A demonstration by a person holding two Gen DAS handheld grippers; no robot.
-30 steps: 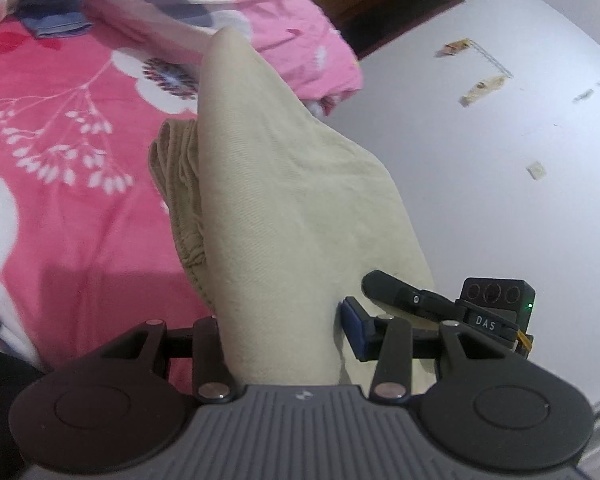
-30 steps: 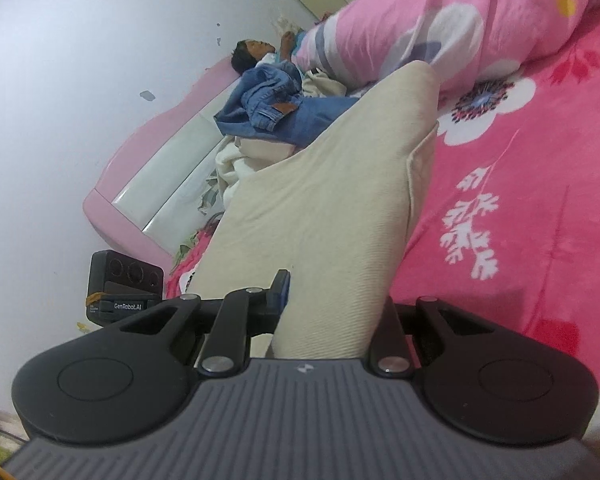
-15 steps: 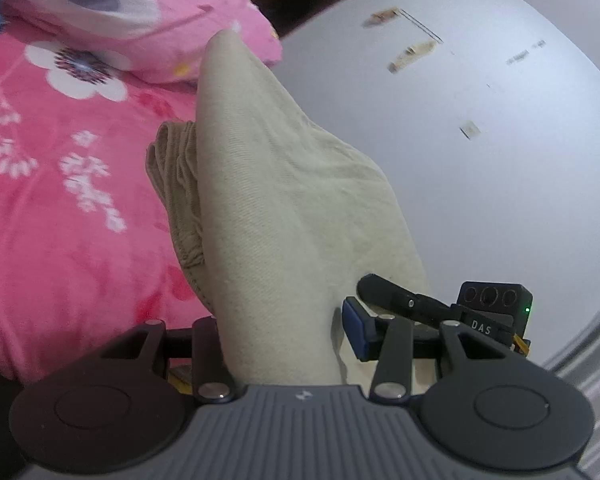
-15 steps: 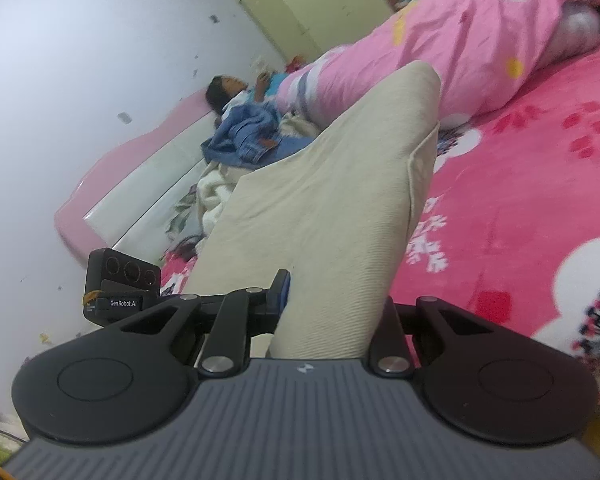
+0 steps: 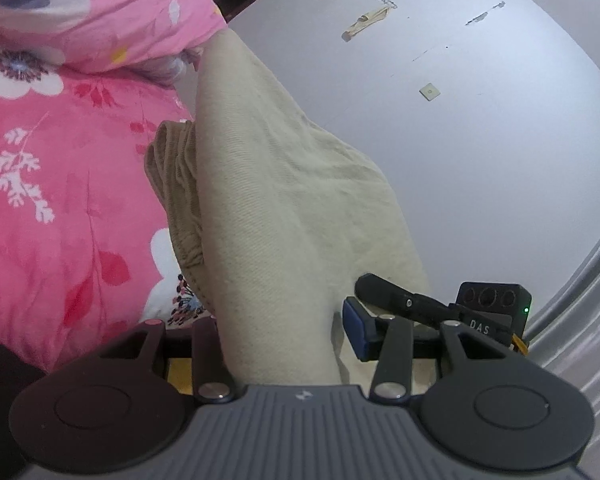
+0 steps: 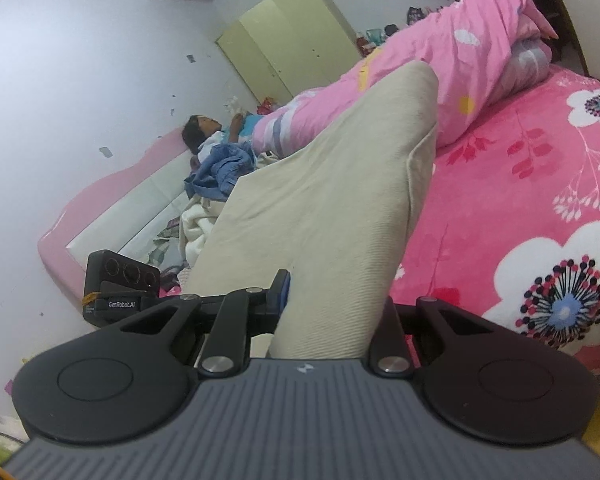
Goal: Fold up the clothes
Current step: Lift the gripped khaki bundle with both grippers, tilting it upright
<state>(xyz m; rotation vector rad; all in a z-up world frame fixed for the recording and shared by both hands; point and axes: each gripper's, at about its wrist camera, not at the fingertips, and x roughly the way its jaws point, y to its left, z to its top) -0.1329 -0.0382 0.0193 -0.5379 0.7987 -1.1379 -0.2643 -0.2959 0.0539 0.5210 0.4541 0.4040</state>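
1. A pink bedspread point(image 6: 512, 200) printed with white flowers covers the bed.
2. A rolled pink quilt point(image 6: 452, 64) with pale patches lies along the far edge of the bed.
3. A heap of blue denim clothing point(image 6: 224, 168) sits near the head of the bed, with a crumpled cream blanket point(image 6: 200, 220) just beside it.
4. A person point(image 6: 208, 132) lies at the head end, next to the pink and white headboard point(image 6: 112, 208).
5. A pale green wardrobe point(image 6: 292, 48) stands against the far wall.
6. The white wall point(image 5: 480, 140) carries scraps of torn tape point(image 5: 364, 24).
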